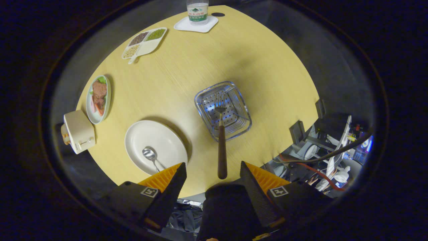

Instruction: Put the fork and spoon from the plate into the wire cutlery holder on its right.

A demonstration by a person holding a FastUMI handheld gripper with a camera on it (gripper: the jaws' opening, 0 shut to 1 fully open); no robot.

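Note:
The fork (221,147), with a dark wooden handle, stands tines-down in the wire cutlery holder (204,110). Its handle leans over the holder's near rim and ends between my fingers. My gripper (212,165) hovers high above the table and is open, with both fingers well clear of the handle. The spoon (150,155) lies in the white plate (157,134), to the left of the holder. Its handle runs under my left fingertip (179,170), which hides the end of it.
The round wooden table (207,60) also carries a plate of food (98,98), a cream toaster-like box (78,132), a divided tray of beans (144,43) and a water bottle (198,11) on a white coaster. Cables and clutter (327,157) lie beyond the table's right edge.

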